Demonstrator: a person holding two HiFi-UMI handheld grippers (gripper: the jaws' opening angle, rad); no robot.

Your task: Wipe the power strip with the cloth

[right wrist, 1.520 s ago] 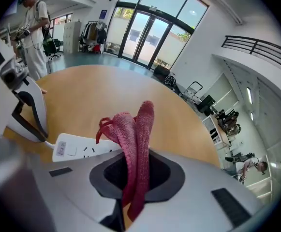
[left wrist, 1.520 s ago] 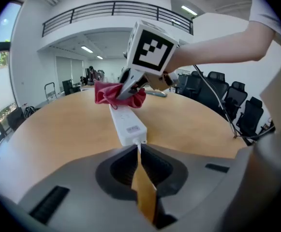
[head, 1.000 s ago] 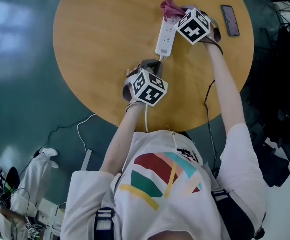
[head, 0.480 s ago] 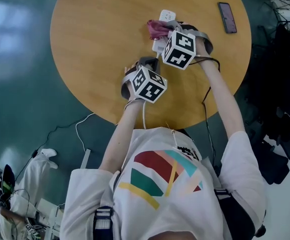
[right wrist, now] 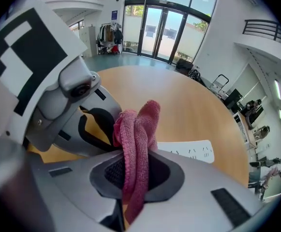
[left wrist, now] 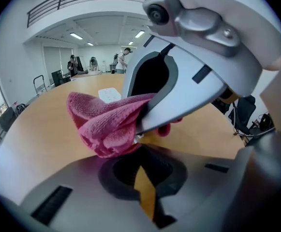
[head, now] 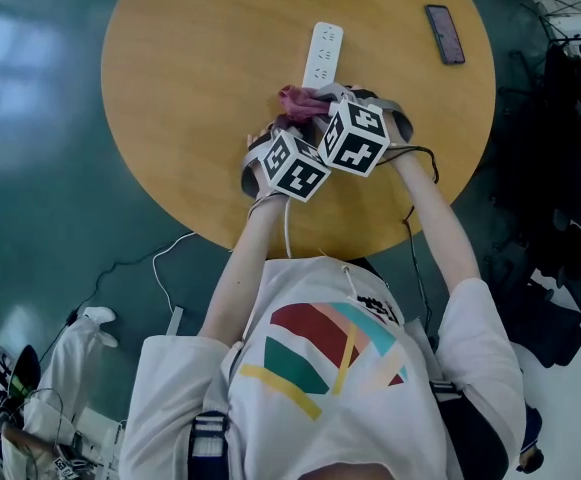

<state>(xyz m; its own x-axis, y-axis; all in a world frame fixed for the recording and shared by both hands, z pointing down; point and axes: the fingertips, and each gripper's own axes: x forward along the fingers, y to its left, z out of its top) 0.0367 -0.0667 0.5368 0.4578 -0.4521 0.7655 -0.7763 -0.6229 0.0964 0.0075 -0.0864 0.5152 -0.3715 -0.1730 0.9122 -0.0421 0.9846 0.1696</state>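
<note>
Nearest on the round wooden table [head: 170, 88], the left gripper [left wrist: 141, 178] has its jaws drawn narrow, with only a sliver of wood showing between them. Just right of it, the right gripper [right wrist: 133, 175] clamps the pink terry cloth [right wrist: 136, 129], bunched at the near end of the long white power strip [head: 322, 56], whose socket markings are too small to read. Only the head view shows the dark phone [head: 444, 34], far right.

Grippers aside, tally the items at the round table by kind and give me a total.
Power strip: 1
Cloth: 1
Phone: 1
Total: 3
</note>
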